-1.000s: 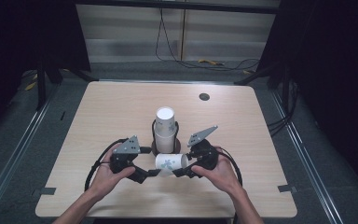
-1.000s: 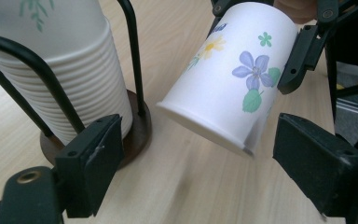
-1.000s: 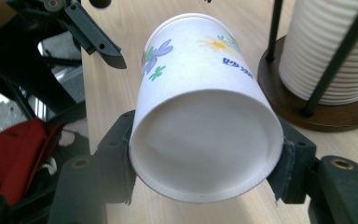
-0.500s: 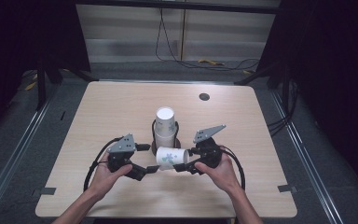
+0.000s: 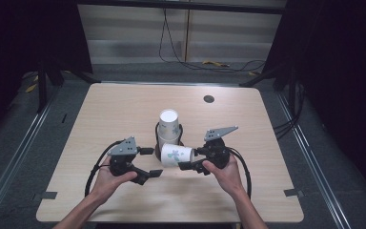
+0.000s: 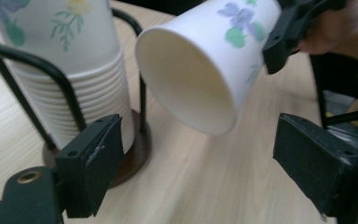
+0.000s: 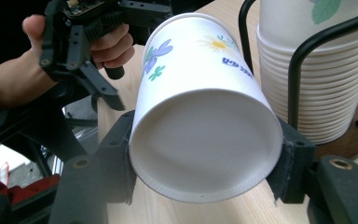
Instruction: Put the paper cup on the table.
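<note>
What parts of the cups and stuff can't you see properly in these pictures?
- Top of the cup stack: cut off by the upper edge in the left gripper view.
- Blue writing on the held cup: too small to read in the right gripper view.
- Dark round spot on the table: too small to identify in the high view.

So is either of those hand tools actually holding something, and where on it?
Yes: the right gripper clamps a flowered paper cup near its closed base, lying sideways above the table. The left gripper holds nothing.
</note>
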{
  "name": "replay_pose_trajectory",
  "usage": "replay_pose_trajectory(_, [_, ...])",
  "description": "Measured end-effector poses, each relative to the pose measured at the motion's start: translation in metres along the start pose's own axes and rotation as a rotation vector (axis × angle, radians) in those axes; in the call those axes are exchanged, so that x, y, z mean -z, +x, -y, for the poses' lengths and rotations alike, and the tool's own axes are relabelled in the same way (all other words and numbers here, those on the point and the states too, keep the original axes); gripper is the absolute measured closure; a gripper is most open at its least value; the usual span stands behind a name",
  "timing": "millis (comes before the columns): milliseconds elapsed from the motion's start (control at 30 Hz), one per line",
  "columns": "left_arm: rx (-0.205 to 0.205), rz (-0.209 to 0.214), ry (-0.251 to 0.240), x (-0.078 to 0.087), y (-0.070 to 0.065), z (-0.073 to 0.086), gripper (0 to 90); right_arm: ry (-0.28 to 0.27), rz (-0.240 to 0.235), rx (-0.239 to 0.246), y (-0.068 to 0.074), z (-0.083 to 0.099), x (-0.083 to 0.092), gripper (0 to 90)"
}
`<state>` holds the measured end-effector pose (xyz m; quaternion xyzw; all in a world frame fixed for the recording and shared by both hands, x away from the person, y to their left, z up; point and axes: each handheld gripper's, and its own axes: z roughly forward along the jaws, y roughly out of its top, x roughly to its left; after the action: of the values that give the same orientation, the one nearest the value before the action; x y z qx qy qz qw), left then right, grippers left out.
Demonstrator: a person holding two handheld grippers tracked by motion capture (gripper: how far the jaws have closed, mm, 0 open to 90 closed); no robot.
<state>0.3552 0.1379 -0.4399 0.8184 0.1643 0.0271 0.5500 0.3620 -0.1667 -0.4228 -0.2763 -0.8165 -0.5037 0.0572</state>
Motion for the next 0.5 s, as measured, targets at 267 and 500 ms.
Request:
replay_pose_trajectory(267, [0.013, 0.012, -0.035, -0.0052, -0.0009, -0.0018, 16.8, -0.042, -0.006, -0.029, 0.0009, 0.0047, 0.0032, 37.1])
replay_pose_trajectory(500, [-0.013, 0.011, -0.049, 0.0001, -0.0027, -0.0064, 16.3, -0.082, -0.034, -0.017, 0.0035, 0.0045, 0.0035, 37.1])
